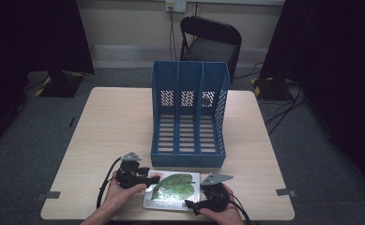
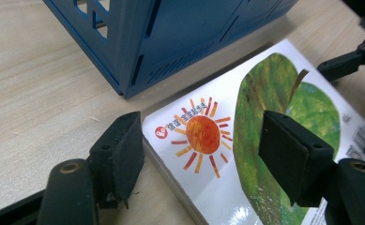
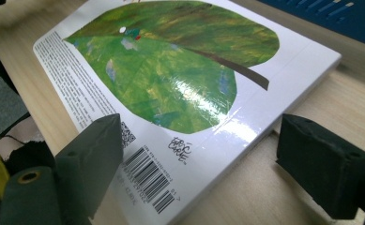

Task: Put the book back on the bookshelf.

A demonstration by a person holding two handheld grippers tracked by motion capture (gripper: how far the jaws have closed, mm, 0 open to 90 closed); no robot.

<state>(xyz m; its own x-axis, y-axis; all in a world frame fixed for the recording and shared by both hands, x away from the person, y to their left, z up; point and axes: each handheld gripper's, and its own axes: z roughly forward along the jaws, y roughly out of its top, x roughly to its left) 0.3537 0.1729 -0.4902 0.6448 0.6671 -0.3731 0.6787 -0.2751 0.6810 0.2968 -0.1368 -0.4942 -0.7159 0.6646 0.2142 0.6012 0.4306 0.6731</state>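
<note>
A white picture book with a big green leaf on its cover lies flat near the table's front edge. My left gripper is at the book's left end. In the left gripper view its jaws stand apart around the corner with the orange sun on the book, and neither pad presses on it. My right gripper is at the book's front right corner. There the jaws are open: one pad hovers over the barcode of the book, the other stands off its edge.
A blue three-slot file holder stands just behind the book, its open side toward me; its corner is close to the left gripper. The wooden table has bare room to the left. A black folding chair stands beyond the table.
</note>
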